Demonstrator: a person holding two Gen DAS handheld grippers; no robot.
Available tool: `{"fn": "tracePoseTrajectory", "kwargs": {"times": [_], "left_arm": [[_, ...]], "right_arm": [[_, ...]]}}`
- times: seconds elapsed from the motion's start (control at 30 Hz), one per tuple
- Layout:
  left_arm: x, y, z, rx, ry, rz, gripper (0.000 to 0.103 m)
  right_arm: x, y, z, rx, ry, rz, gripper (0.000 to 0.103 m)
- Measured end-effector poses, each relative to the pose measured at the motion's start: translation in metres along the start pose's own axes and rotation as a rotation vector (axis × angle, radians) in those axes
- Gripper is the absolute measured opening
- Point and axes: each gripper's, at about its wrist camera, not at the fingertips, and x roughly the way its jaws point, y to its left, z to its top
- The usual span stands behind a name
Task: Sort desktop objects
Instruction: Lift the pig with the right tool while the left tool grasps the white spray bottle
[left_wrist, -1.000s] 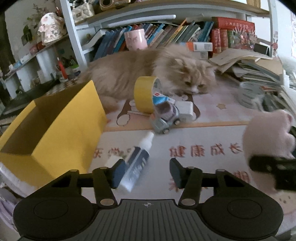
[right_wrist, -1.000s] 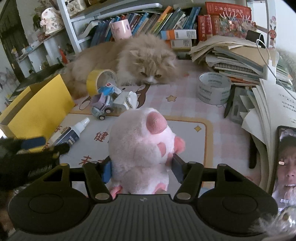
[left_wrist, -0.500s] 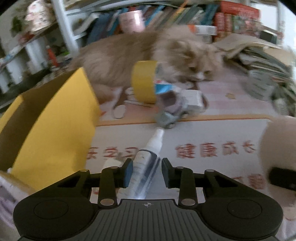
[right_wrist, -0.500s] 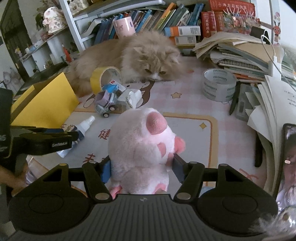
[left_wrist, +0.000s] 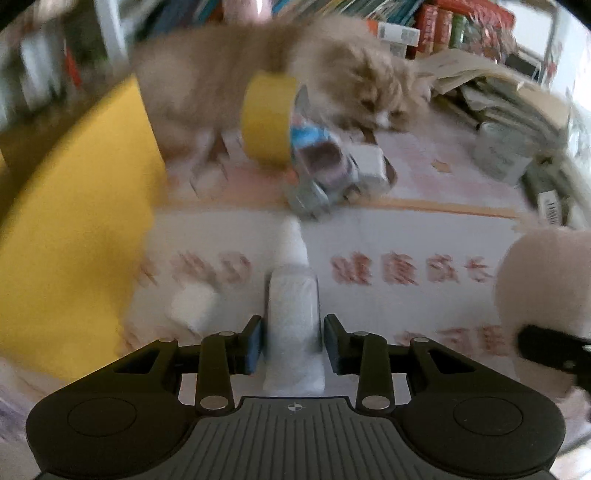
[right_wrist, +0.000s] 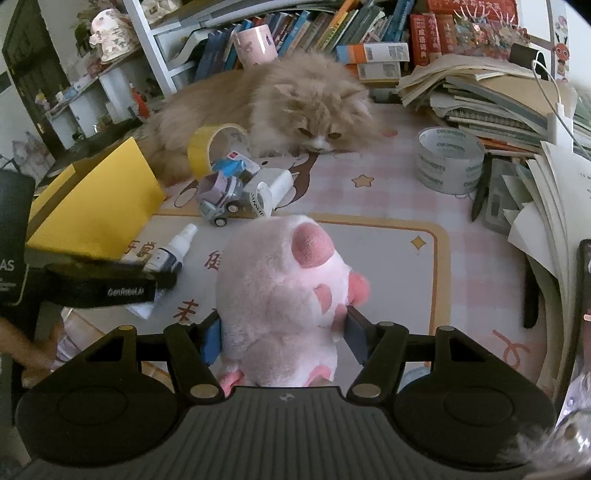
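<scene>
From the left wrist camera, we see the left hand-held gripper (left_wrist: 292, 341) with its jaws set on either side of the spray bottle (left_wrist: 293, 306), whose body lies between the pads with its nozzle pointing away toward the toy truck (left_wrist: 325, 177). The picture is blurred, so we cannot tell whether the pads press the bottle or sit just beside it. The yellow box (left_wrist: 74, 229) stands to the left, the yellow tape roll (left_wrist: 267, 120) leans near the cat (left_wrist: 295, 70).

From the right wrist camera, we see the right hand-held gripper (right_wrist: 282, 338) clamped on the pink plush toy (right_wrist: 286, 291), held above the table (right_wrist: 388, 258). The bottle (right_wrist: 168, 253) lies on the table to its left, by the box (right_wrist: 99, 199).
</scene>
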Motion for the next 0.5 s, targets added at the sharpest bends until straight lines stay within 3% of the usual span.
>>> {"fn": "tracePoseTrajectory", "kwargs": {"times": [0.1,0.23,0.4,0.5], "left_arm": [[-0.004,-0.007,-0.007,0.010,-0.015,-0.040,0.034],[-0.003,-0.021,-0.009,0.096,-0.021,0.003,0.032],[-0.006,-0.013,-0.007,0.026,-0.019,-0.012,0.031],[-0.024,-0.010,-0.007,-0.035,-0.088,-0.060,0.031]], "right_arm": [[-0.001,-0.002,-0.001,0.006,0.003,-0.006,0.062],[0.001,-0.002,-0.002,0.007,0.014,-0.005,0.062],[0.002,0.001,-0.004,-0.001,0.024,0.005,0.062],[0.001,0.004,-0.005,-0.006,0.023,0.008,0.062]]}}
